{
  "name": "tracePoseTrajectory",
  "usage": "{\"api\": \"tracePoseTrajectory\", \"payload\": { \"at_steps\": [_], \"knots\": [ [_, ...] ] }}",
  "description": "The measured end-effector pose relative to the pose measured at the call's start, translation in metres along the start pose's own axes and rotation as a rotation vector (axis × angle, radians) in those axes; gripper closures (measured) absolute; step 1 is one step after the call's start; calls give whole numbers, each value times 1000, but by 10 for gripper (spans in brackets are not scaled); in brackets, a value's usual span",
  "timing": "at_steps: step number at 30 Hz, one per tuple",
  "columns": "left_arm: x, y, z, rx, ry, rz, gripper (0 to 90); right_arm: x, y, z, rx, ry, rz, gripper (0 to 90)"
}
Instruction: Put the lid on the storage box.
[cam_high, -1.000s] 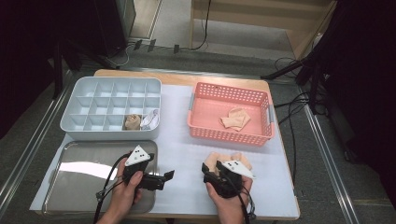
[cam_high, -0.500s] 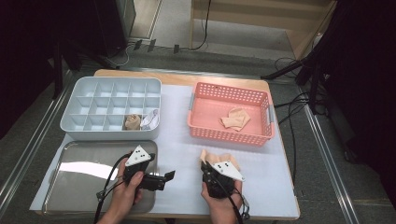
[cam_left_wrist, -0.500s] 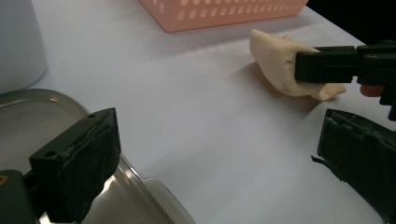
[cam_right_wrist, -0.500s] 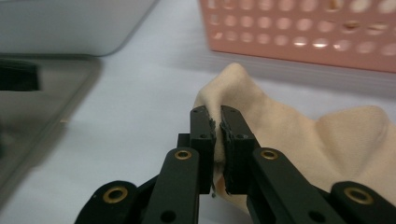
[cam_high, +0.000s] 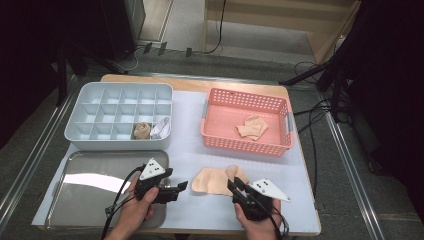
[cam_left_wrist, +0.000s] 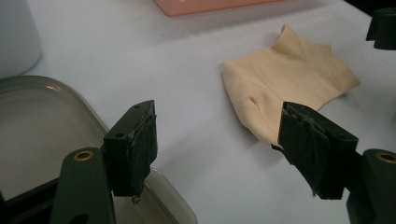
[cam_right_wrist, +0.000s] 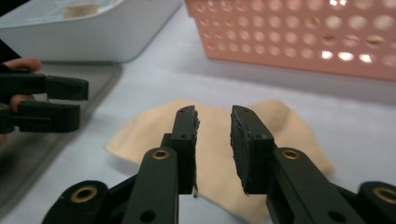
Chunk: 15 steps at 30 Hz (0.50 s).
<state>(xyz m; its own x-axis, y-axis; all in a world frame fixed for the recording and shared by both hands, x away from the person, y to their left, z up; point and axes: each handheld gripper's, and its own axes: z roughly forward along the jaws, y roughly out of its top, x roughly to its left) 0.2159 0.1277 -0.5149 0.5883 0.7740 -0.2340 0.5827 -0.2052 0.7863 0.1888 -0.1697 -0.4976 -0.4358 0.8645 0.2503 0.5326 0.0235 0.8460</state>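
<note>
Between both claws, soft beige cloth.

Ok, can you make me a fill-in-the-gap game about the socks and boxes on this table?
1. The flat beige sock lies on the white table cover, in front of the ____ basket.
2. The grey divided box holds rolled socks in its ____ row.
3. Nothing is between the jaws of the right gripper, so it is ____.
4. The left gripper is partly over the shiny metal ____.

Missing words: pink; front; open; tray
</note>
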Motion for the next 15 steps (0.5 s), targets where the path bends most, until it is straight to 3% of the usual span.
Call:
{"api": "tracePoseTrajectory", "payload": {
  "at_steps": [2, 4, 9, 12, 15],
  "knots": [
    [-9, -1, 5, 27, 6, 48, 277, -7, -7, -5, 18, -2, 6, 729],
    [-13, -2, 8, 46, -1, 72, 258, -10, -14, -6, 42, -16, -5, 702],
    [-22, -1, 16, 63, -20, 81, 255, -14, -22, 1, 90, -60, -24, 574],
    [-26, 1, 20, 84, 5, 98, 332, -12, -28, 1, 115, -82, -63, 576],
    [-28, 2, 27, 111, -11, 101, 414, -11, -31, 5, 145, -92, -73, 639]
  ]
}}
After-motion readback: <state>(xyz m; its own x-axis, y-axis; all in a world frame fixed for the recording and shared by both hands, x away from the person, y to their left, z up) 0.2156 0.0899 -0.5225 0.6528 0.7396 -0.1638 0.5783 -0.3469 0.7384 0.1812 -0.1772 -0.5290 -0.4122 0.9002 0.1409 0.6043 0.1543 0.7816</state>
